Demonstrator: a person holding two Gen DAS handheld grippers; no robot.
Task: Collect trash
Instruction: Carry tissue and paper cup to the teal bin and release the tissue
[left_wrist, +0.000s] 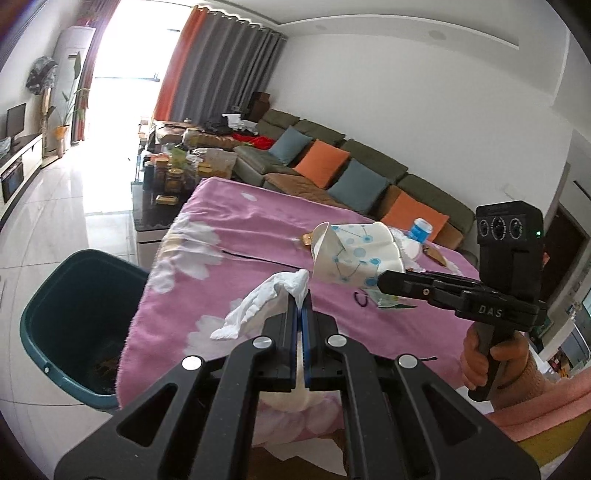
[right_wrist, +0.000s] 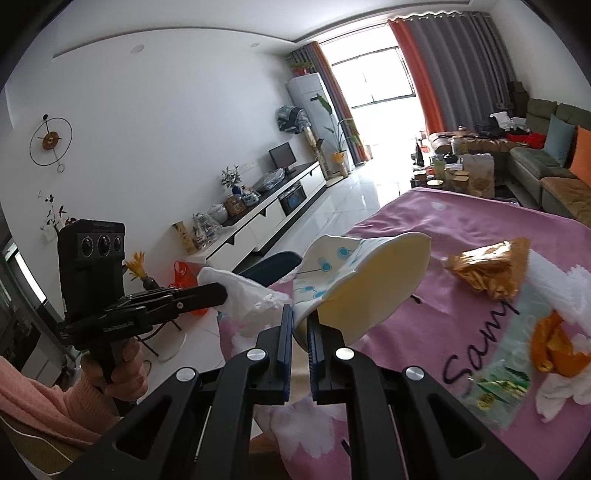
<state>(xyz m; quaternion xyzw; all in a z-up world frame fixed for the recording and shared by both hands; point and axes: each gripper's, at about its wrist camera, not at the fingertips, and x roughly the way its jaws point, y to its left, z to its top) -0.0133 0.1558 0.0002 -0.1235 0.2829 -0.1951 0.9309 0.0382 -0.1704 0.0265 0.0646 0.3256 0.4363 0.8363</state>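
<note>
This is a home living room. A long green sofa (left_wrist: 354, 155) with orange and blue cushions (left_wrist: 321, 162) runs along one wall, facing a low white TV cabinet (right_wrist: 273, 218) with a monitor (right_wrist: 282, 155). Grey and orange curtains (right_wrist: 454, 62) frame a bright window, a wall clock (right_wrist: 51, 139) hangs above, and a potted plant (right_wrist: 341, 136) stands on the glossy tile floor (right_wrist: 373, 195).

white walls (right_wrist: 166, 110), glossy tile floor (left_wrist: 74, 206), green sofa (left_wrist: 369, 158).

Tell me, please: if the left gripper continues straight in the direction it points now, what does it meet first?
Probably the pink blanket. The left gripper, shut on a white tissue, points forward and downward over it. The crushed paper cup hangs slightly right of that line, though depth is uncertain.
</note>
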